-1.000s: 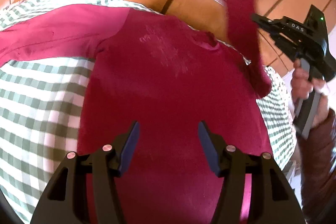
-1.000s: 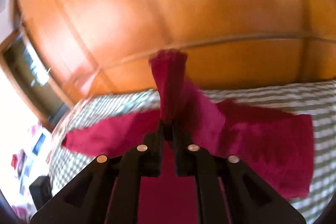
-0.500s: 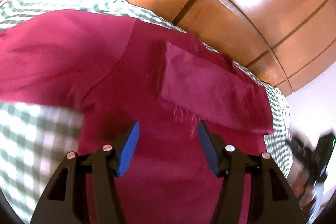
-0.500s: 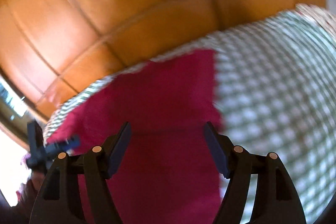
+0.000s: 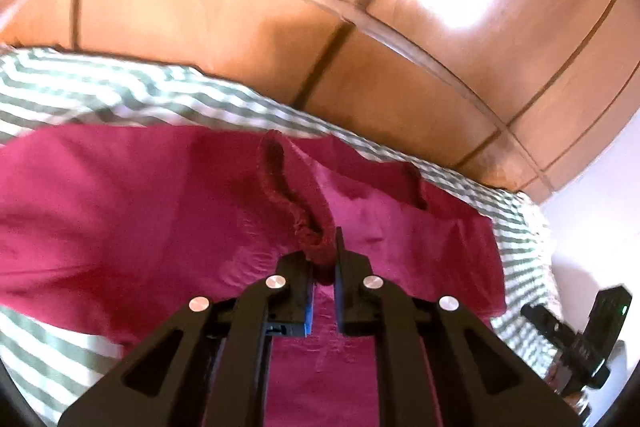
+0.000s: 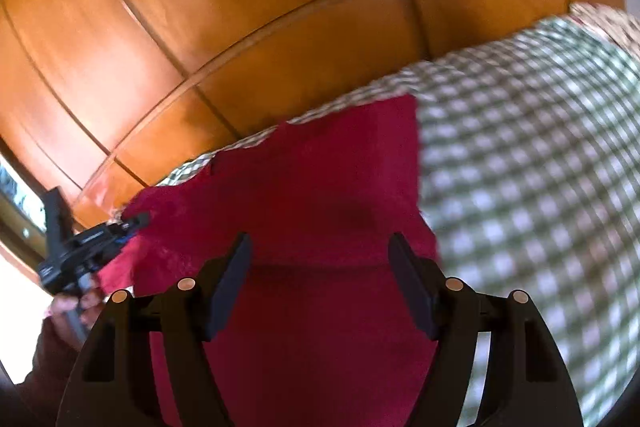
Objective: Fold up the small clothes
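Observation:
A dark red long-sleeved shirt [image 5: 140,211] lies spread on a green-and-white checked cloth [image 5: 100,95]. My left gripper [image 5: 323,267] is shut on a bunched edge of the shirt, which rises in a ridge from the jaws. One sleeve [image 5: 400,187] lies folded across the body. In the right wrist view the shirt [image 6: 320,195] lies under my right gripper [image 6: 320,267], which is open and empty above it. The left gripper [image 6: 132,223] shows at the far left of that view, at the shirt's edge.
A wooden panelled wall [image 5: 280,7] stands behind the cloth. The checked cloth [image 6: 540,187] stretches to the right of the shirt. The right gripper and hand [image 5: 576,343] show at the lower right of the left wrist view.
My right gripper let go of the sleeve, which now lies across the shirt, and pulled back open. My left gripper went from open to shut on the shirt's edge.

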Demonstrator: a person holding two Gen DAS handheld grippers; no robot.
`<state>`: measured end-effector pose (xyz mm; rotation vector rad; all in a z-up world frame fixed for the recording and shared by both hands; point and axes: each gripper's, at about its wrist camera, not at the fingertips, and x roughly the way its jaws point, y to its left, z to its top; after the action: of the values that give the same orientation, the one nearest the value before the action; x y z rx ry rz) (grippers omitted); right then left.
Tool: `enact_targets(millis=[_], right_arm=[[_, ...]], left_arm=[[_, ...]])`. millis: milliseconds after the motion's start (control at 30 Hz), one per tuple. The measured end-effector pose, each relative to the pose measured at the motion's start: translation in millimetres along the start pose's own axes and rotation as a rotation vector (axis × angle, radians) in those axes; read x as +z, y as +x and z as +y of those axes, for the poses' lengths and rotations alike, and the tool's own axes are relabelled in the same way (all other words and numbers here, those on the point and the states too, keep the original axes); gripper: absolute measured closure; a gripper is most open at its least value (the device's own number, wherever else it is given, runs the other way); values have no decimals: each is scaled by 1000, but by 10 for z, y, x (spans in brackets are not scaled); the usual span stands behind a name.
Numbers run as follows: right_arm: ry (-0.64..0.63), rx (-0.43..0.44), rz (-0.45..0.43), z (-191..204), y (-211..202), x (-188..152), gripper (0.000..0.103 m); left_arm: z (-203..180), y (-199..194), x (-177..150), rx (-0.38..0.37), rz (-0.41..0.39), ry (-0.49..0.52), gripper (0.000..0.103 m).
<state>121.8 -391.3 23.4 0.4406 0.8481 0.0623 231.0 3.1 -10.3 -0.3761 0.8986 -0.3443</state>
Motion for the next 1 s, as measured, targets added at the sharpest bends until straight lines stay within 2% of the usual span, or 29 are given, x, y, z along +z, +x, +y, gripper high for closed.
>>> enact_targets(millis=[67,133,200,333,400,467,533,567,600,633,700,767,833,933,1000], right_arm=[[-28,-45,18,62,275,87,33],[-49,-103,43,62,524,125,33],[-41,-182,98,-16,843,111,33],[-148,-283,59,96,967,1,31],[-151,-290,63,127,933,7,30],[-174,-298,54,217,819,-23,27],[-200,-303,23,296,690,-93,23],[-215,-298,9,361,611,-157,22],[-229,-283,2,425,547,-236,20],[-238,-274,3,466,515,-301,19],[-276,-262,21,592,489,-513,19],[-303,-258,43,678,509,-684,19],[-334,-260,74,749,560,-884,19],[-383,-310,54,851,584,-1022,15],[-369,-310,71,830,612,-1014,10]], left_arm=[[40,28,-25,35,9,7,96],[121,153,-100,93,52,16,95],[208,330,-181,163,104,24,78],[262,304,-293,169,79,38,75],[285,177,-319,148,69,9,50],[348,21,-354,139,31,-29,44],[489,-171,-412,119,20,-80,44],[581,-253,-454,109,18,-115,48],[711,-367,-518,79,13,-156,60],[801,-449,-557,71,14,-178,62],[1032,-671,-658,116,-7,-232,63],[1276,-843,-705,101,-24,-285,64],[1592,-1097,-788,117,-85,-371,64],[2090,-1424,-876,165,-155,-491,64],[2444,-1653,-921,204,-212,-587,60]])
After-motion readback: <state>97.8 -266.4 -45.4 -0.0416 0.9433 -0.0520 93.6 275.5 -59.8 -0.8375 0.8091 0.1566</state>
